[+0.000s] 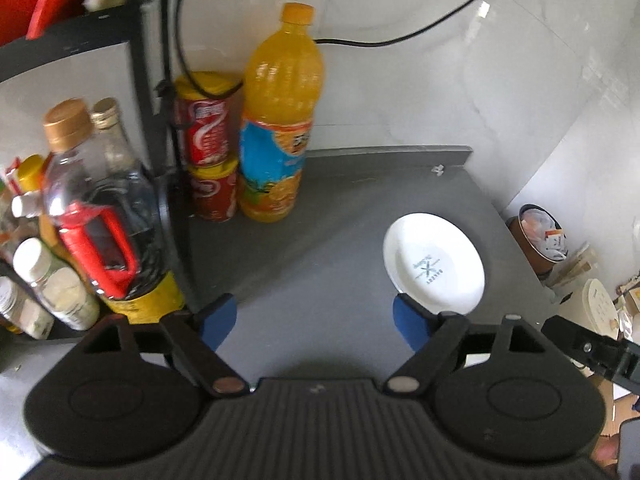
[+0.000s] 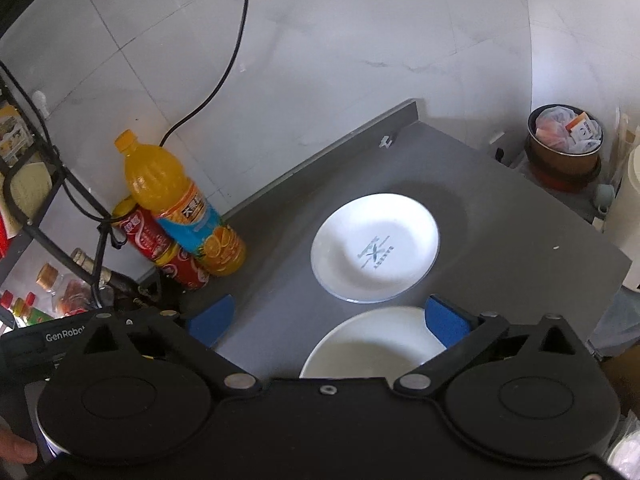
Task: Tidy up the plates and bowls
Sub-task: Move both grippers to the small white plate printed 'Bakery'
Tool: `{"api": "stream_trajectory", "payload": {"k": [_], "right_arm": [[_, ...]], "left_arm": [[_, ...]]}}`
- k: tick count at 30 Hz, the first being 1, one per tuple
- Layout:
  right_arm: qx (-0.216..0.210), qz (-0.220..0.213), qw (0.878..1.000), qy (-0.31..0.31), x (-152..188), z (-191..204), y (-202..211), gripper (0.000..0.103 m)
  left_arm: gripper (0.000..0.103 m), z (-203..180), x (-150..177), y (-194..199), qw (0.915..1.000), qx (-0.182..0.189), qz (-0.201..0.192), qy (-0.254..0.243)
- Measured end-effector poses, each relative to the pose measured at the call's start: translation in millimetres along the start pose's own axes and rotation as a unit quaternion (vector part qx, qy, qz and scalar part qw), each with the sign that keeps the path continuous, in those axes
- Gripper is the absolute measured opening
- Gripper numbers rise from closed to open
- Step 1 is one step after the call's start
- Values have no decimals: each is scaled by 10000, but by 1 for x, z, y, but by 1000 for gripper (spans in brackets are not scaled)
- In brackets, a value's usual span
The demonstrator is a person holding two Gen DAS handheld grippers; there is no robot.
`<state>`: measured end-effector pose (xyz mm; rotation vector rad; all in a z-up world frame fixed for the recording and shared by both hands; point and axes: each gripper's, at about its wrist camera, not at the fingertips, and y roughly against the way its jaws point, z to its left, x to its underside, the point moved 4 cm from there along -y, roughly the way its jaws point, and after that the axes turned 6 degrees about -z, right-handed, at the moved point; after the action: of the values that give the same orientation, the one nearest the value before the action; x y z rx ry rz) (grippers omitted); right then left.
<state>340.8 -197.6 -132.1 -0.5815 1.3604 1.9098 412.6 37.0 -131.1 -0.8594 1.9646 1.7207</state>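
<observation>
A white plate (image 2: 374,246) with a grey printed mark lies flat on the grey counter (image 2: 500,240); the left wrist view shows the plate (image 1: 434,262) near the counter's right edge. A white bowl (image 2: 372,344) sits just in front of it, partly hidden by my right gripper (image 2: 328,322), which is open above the bowl's rim with nothing between its blue pads. My left gripper (image 1: 316,326) is open too, over bare counter to the left of the plate. Its right blue pad (image 1: 408,324) overlaps the plate's near edge in the picture.
An orange juice bottle (image 1: 280,120) and two stacked red cans (image 1: 208,148) stand at the back left against the wall. A black rack (image 1: 140,60) with several bottles (image 1: 100,208) fills the left side. A black cable (image 2: 224,68) hangs down the wall. A bin (image 2: 566,140) stands beyond the counter's right edge.
</observation>
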Motion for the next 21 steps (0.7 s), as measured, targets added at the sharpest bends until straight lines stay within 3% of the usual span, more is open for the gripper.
{"api": "stream_trajectory", "payload": {"k": [9,21], "right_arm": [[-66,-38,9998,-192,-24,-35,-15,103],[-378,184,9983,-395,-53,-81,-53,98]], "left_arm": [[85,-35,-5,-19,9995,223,160,158],[85,-61,-22,-58,9987,2,275,426]]}}
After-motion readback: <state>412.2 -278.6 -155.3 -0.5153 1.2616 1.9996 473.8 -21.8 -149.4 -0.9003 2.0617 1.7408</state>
